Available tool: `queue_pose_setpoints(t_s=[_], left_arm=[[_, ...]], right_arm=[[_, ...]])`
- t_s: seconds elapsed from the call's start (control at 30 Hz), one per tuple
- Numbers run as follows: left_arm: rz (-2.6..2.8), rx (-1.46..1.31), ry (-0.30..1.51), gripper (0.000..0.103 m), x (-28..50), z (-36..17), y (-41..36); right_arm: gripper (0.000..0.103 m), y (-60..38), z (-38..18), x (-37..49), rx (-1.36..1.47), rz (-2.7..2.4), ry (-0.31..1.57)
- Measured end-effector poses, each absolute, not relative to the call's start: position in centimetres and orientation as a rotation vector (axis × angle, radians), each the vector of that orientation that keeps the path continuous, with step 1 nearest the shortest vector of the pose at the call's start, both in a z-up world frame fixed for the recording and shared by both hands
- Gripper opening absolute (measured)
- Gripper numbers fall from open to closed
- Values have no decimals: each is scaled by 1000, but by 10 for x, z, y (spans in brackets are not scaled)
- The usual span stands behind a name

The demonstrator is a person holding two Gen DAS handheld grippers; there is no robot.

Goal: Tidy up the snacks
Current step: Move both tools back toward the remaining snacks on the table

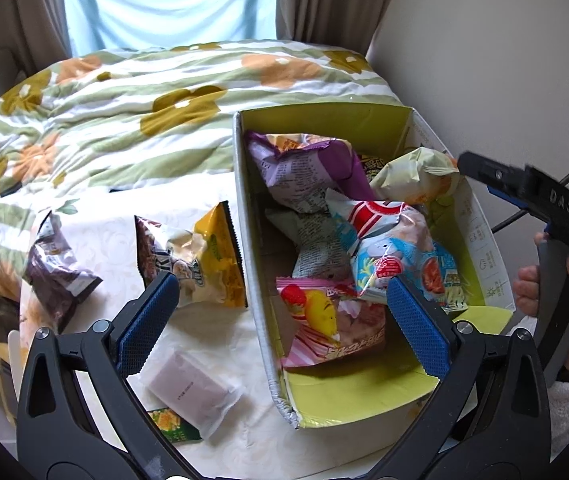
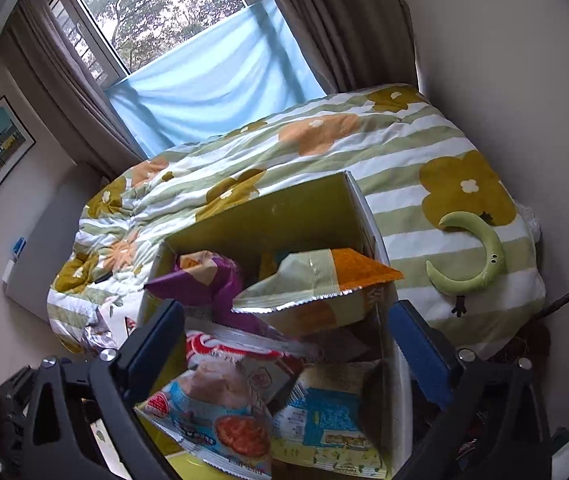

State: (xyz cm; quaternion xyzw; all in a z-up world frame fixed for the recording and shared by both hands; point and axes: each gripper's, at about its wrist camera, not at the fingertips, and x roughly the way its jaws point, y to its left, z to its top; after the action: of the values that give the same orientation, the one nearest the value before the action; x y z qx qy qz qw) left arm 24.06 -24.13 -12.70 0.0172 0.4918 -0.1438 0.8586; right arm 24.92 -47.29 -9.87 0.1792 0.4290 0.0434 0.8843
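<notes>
1. The snacks are soft, puffy bags. They look light and full of air, so they will squash and crinkle if pinched hard.
2. Many bags already sit in the open green box [image 1: 364,404]: a purple bag [image 1: 304,172], a pale green and orange bag [image 2: 316,280], a blue bag with a red circle [image 2: 220,428], and a pink bag [image 1: 332,328].
3. More snacks lie outside the box on the white bench [image 1: 244,360]: a yellow bag [image 1: 200,264] leaning against the box wall, a dark bag [image 1: 56,272] farther left, and a small pale packet [image 1: 196,396] close to the camera.
4. The bags are shiny, so I think they can slip. The best place to hold one is the flat sealed edge or a corner, not the puffy middle.
5. The left hand-held gripper [image 1: 280,320] is wide apart and holds nothing. It points down, one finger over the bench and one over the box.
6. The right hand-held gripper [image 2: 284,360] is spread wide too, with nothing pinched. It hangs over the box and tips down toward the bags. A hand [image 1: 540,280] holds its handle at the right.
</notes>
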Motion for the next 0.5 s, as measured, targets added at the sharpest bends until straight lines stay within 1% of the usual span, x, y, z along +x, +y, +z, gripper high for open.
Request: queue_pose_setpoints(t_s=[0.17,0.5], left_arm=[[-303,23,1037,102,241,-129,-241],[-253,45,1003,102,224,-111,-227]], right_arm=[[102,-470,-99,242,345,78,906],[102,-454,-69,224,212,122,847]])
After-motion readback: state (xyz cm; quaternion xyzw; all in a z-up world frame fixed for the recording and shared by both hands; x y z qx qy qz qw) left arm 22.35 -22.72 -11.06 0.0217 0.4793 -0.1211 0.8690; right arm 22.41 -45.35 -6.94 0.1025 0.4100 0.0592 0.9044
